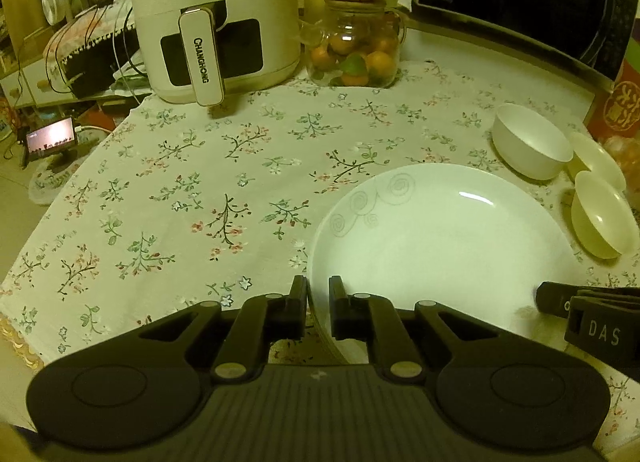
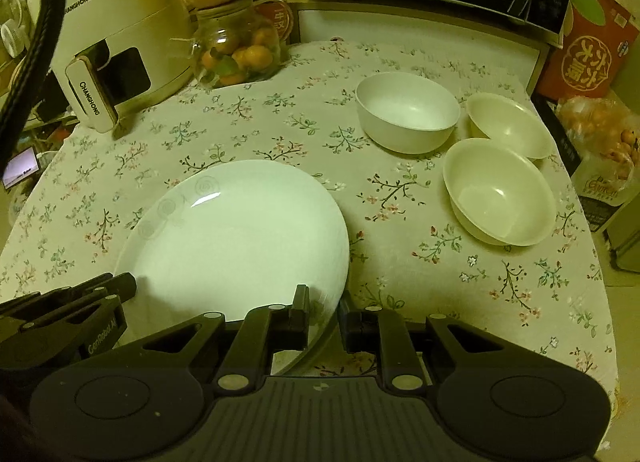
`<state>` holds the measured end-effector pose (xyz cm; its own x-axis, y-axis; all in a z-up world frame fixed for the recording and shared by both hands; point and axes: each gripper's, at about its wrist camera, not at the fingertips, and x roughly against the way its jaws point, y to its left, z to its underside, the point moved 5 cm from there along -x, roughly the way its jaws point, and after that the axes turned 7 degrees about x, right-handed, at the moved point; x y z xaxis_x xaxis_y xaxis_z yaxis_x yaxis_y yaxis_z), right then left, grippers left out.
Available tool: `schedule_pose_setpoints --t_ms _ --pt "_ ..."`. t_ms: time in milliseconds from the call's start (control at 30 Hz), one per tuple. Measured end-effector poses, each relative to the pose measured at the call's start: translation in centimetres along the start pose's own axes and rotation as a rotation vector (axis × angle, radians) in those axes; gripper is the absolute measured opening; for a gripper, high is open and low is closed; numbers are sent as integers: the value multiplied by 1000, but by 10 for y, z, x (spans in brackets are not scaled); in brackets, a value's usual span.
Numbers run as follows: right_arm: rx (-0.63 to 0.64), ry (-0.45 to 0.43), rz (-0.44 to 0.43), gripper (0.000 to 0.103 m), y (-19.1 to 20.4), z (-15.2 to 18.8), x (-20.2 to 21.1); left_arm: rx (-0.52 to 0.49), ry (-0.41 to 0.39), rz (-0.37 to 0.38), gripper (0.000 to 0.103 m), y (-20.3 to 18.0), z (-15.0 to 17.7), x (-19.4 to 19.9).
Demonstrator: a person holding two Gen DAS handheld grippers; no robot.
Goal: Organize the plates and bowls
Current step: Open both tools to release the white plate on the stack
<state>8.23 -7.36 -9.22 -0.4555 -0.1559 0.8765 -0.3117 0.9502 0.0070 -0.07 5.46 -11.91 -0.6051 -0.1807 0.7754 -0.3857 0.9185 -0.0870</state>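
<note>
Plate (image 2: 240, 230) glossy white ceramic; tablecloth (image 2: 420, 262) matt floral cloth; jar (image 2: 236, 50) clear glass.

Both wrist cameras look steeply down along their fingers, close over the table, sharing the plate (image 1: 432, 246) ahead.
</note>
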Motion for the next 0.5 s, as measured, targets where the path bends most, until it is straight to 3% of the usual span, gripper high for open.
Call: schedule_pose_setpoints --t_ms 267,500 --pt "107 0 80 16 10 6 -8 -3 -11 -5 9 0 -1 0" --pt "98 -5 75 17 8 5 -8 3 -7 6 9 2 -1 1"
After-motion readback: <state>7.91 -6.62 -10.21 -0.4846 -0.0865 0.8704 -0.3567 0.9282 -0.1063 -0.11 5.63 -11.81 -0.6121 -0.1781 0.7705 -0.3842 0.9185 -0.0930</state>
